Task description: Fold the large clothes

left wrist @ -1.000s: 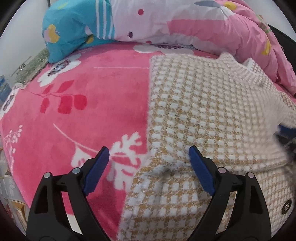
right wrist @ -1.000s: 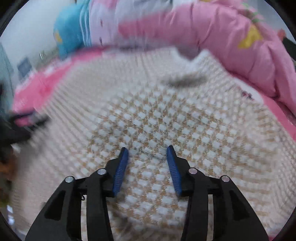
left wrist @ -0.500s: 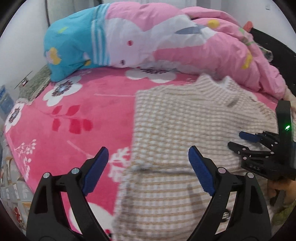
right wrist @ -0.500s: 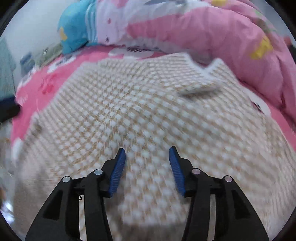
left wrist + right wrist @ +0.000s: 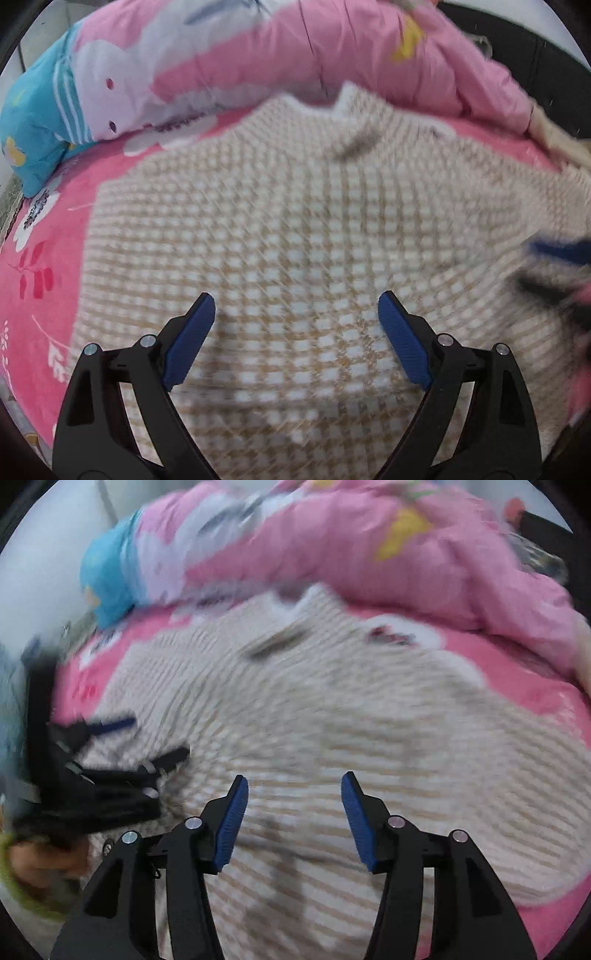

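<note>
A cream and tan checked knit sweater (image 5: 295, 229) lies flat on the pink bed, collar at the far end; it also shows in the right wrist view (image 5: 351, 709). My left gripper (image 5: 296, 306) is open and empty above the sweater's middle. My right gripper (image 5: 294, 788) is open and empty above the sweater's right part. The right gripper shows blurred at the right edge of the left wrist view (image 5: 554, 266), and the left gripper shows blurred at the left of the right wrist view (image 5: 110, 760). Both views are motion-blurred.
A pink floral blanket (image 5: 48, 266) covers the bed. A rumpled pink, white and blue quilt (image 5: 258, 66) is heaped along the far side, close to the sweater's collar. A dark headboard (image 5: 535, 48) stands at the far right.
My left gripper has swung right, from the sweater's left edge to over its middle. My right gripper has shifted right and opened wider. The sweater lies as before.
</note>
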### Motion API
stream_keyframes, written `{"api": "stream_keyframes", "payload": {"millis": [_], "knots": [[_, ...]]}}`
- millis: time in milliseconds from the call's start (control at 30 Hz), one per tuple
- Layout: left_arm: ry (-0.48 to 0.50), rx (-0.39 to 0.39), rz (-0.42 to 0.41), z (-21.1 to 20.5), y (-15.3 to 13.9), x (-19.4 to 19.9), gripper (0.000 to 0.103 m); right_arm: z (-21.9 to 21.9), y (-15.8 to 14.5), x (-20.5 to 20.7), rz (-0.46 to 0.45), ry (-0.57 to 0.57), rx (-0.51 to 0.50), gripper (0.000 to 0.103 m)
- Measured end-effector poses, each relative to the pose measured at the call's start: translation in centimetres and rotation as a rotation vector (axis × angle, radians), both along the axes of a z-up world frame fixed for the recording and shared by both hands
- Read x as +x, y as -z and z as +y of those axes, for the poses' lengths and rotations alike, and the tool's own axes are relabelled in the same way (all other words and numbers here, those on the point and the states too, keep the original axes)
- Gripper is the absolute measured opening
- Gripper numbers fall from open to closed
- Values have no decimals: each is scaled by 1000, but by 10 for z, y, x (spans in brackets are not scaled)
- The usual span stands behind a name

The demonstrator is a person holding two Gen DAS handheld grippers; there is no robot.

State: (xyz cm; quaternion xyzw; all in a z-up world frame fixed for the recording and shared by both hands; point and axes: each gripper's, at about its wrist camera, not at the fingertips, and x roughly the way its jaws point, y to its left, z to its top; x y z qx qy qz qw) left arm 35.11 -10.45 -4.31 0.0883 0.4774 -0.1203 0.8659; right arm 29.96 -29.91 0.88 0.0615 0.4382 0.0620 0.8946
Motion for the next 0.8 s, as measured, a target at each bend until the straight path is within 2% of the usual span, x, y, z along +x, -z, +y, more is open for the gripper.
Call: {"api": "stream_keyframes", "payload": {"millis": [33,100,200,300,400,467,533,600,733,800], "knots": [[-5,4,3,-1,6,-1,90,-29,-10,-11,-1,45,45,61],[-29,-7,-45,2,11,-6,96,-67,-21,-23,9,122,83,62],[-42,-59,-48,10,16,-11,96,-151,-42,-45,27,315,57,62],[-41,-67,-63,12,17,-15,96,-228,-55,-69,45,506,63,62],[-42,-79,-71,15,16,-16,96,-289,-52,-80,72,684,49,62],[-42,-86,-75,16,16,-17,96,-322,-42,-90,100,770,89,62],[-42,-88,-79,15,16,-16,96,-344,-25,-98,124,828,161,62],[-42,-89,-83,15,16,-17,96,-358,-16,-99,126,855,192,62],[-42,-91,-83,15,16,-19,97,-365,2,-84,144,884,203,58],[-42,-95,-83,15,17,-19,97,-360,8,-74,158,894,202,38]]}}
